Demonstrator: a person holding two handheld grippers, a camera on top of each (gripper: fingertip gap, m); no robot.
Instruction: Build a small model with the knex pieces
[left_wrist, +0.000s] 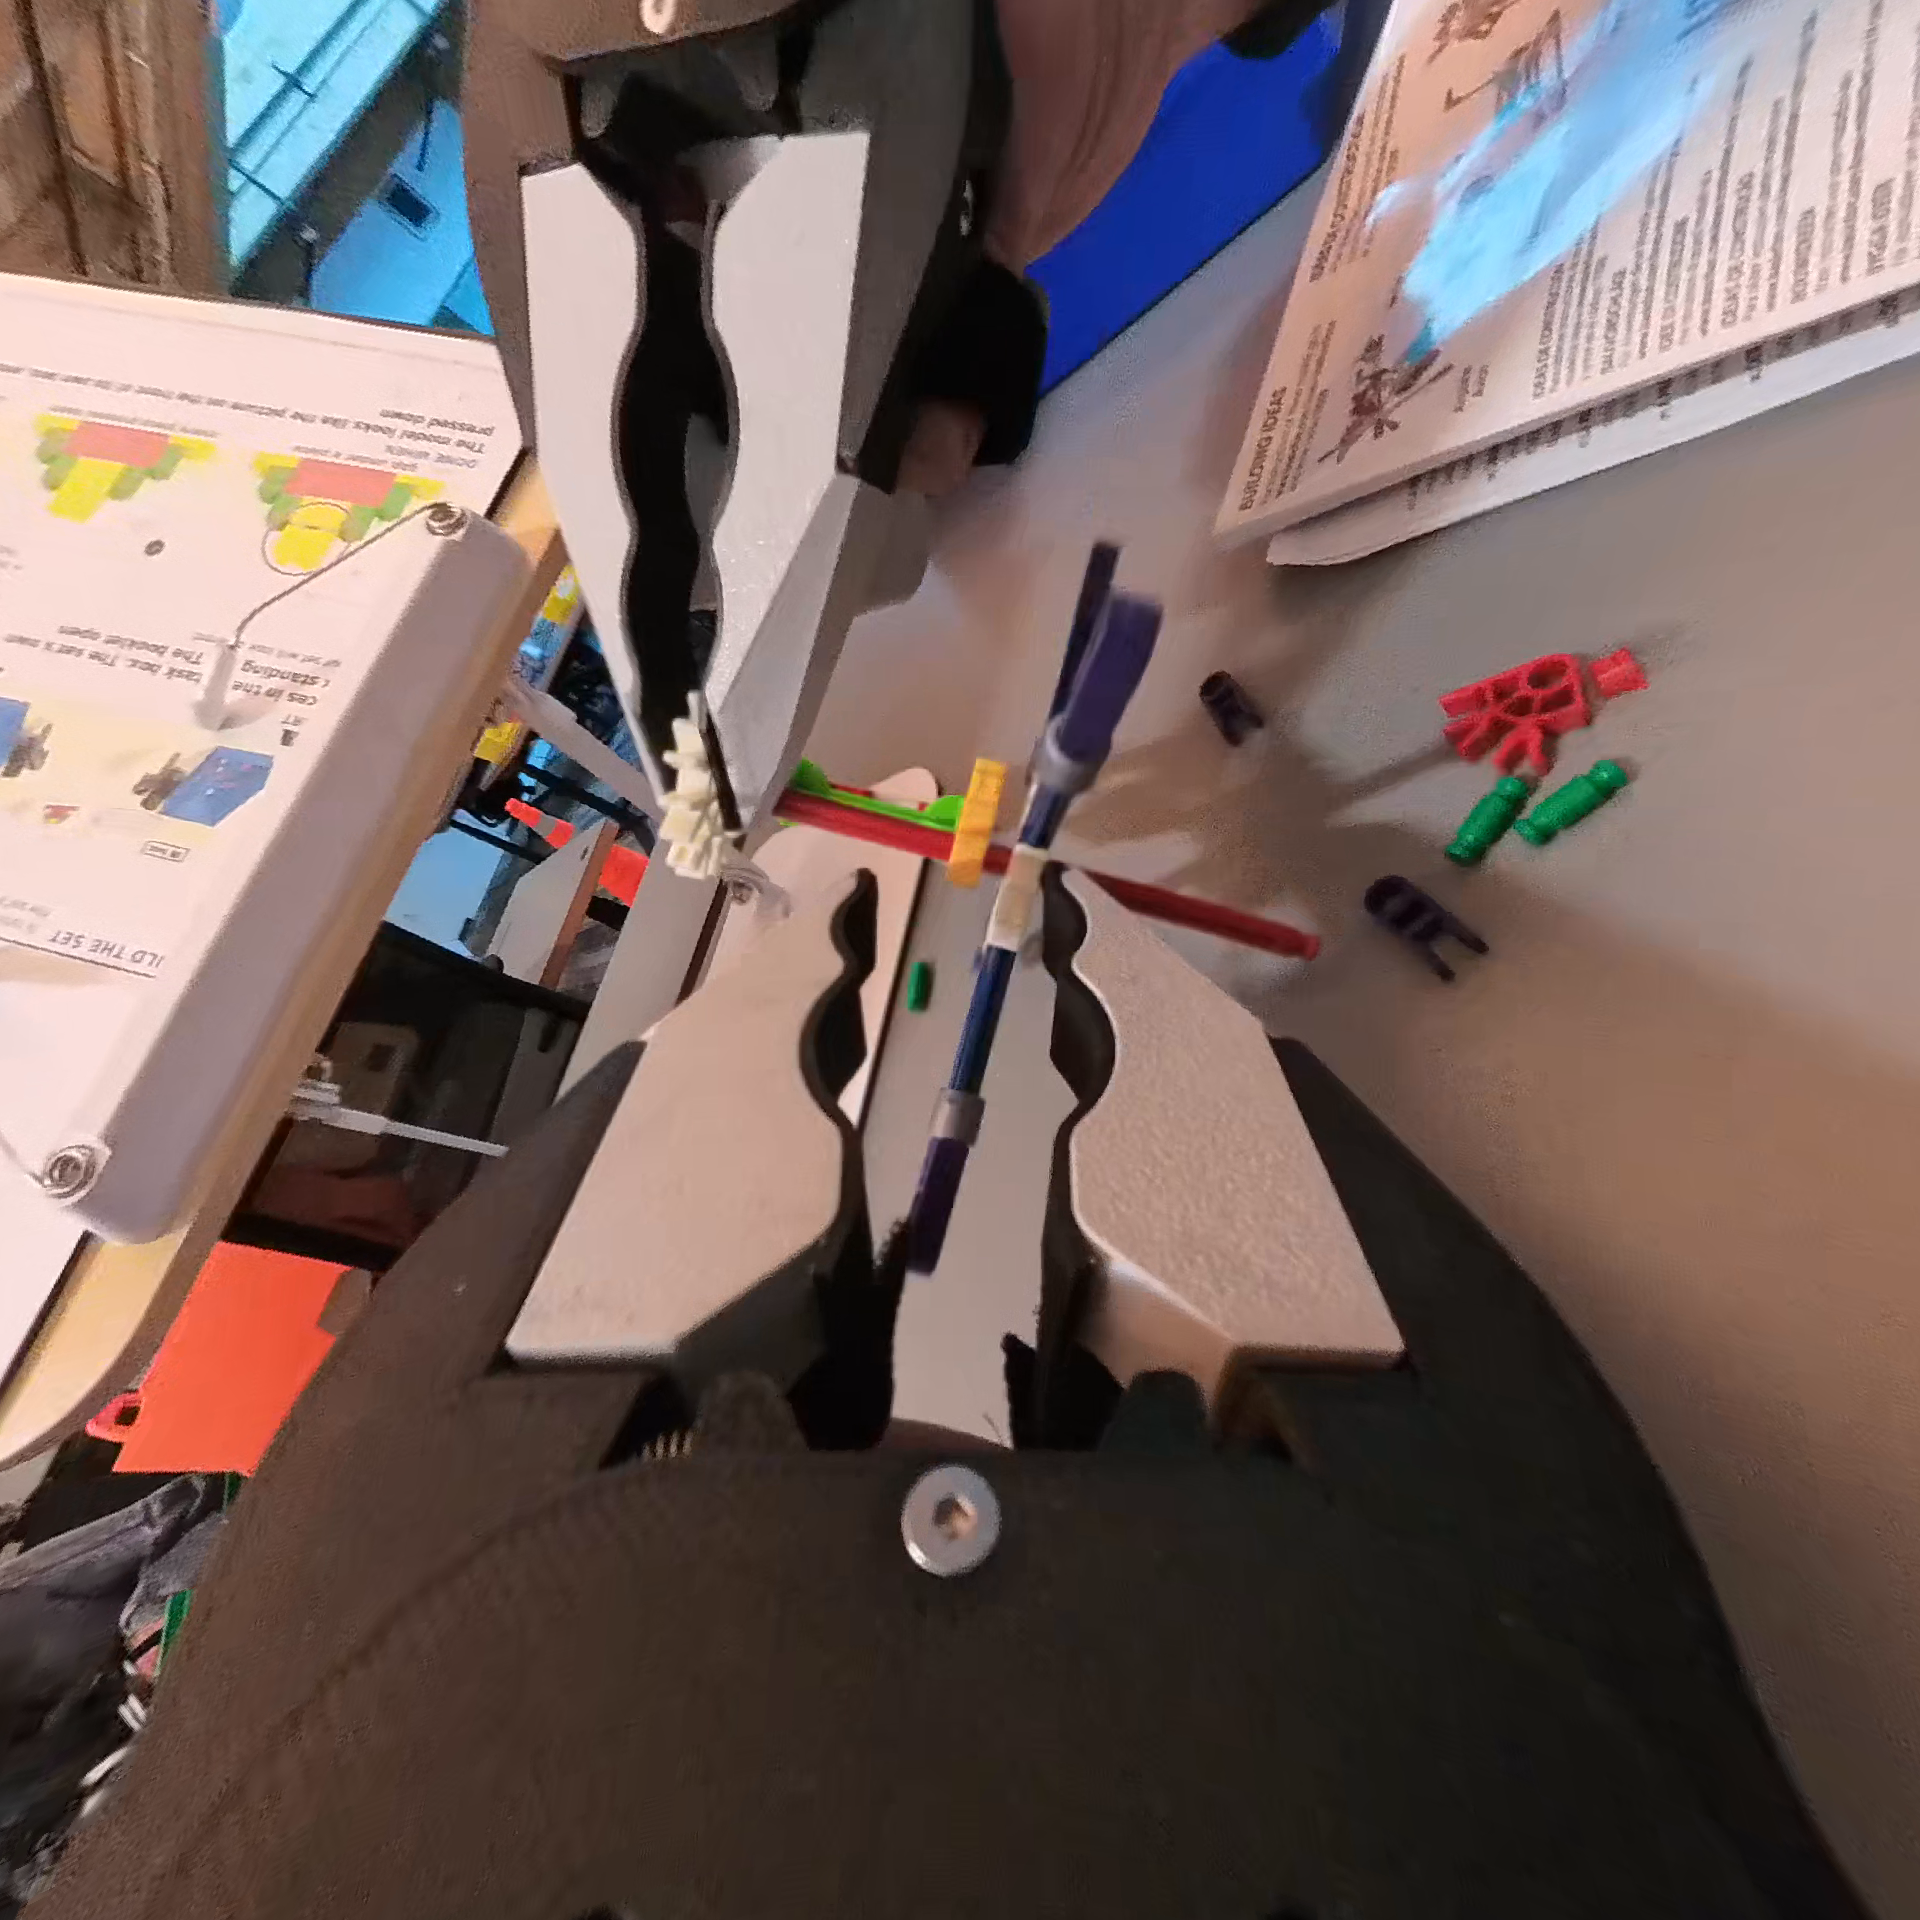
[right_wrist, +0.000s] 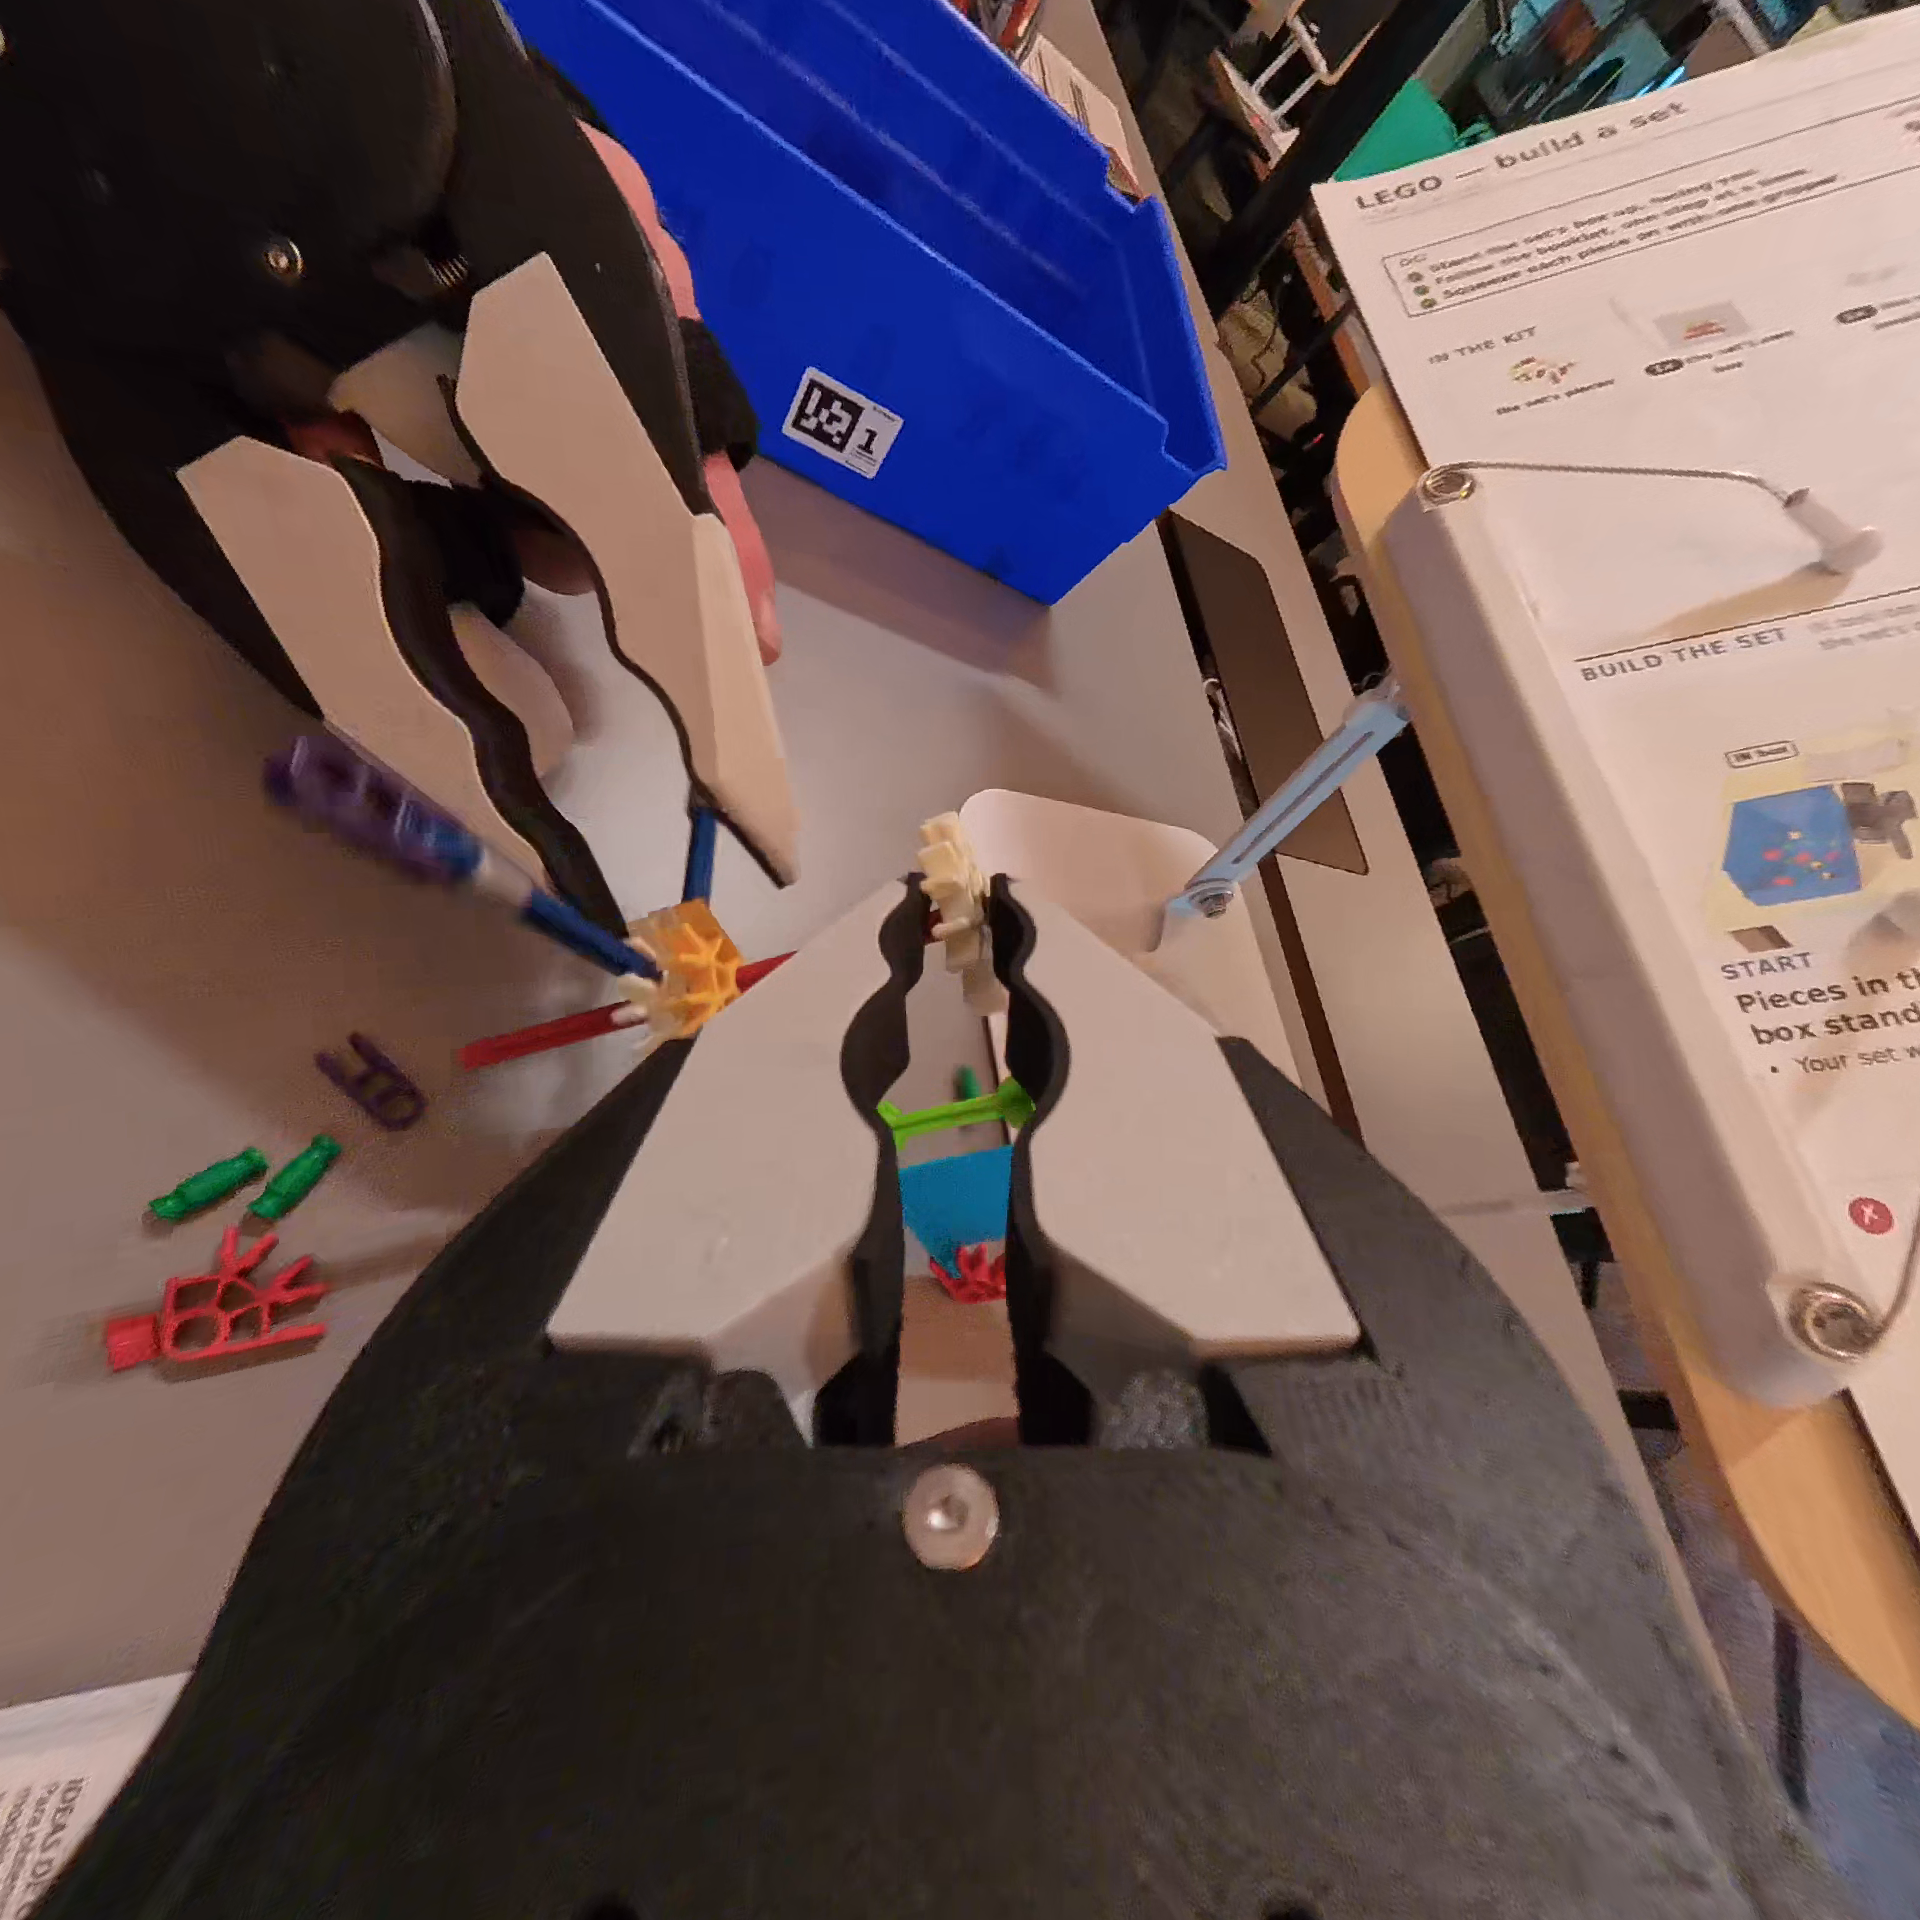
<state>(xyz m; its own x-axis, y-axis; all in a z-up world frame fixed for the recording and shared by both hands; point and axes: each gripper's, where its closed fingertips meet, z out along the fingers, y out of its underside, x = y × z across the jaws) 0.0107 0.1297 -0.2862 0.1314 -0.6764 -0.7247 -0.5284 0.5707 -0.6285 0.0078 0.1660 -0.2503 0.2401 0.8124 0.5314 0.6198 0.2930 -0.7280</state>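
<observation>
- Cream gear (right_wrist: 953, 896) is pinched at the very tips of the right gripper (right_wrist: 958, 902); a slip is likely under twist.
- Blue rod (left_wrist: 995, 961) is clamped by the left gripper (left_wrist: 951, 899) beside the yellow hub (left_wrist: 977, 821); misalignment with the red rod (left_wrist: 1195, 914) could pop joints.

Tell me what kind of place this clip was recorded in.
Probably a workshop or lab bench set up for toy-building recordings: a grey tabletop strewn with small plastic construction pieces, a blue storage bin with a coded sticker, and an instruction board beside the table. Shelving clutter shows behind.
</observation>
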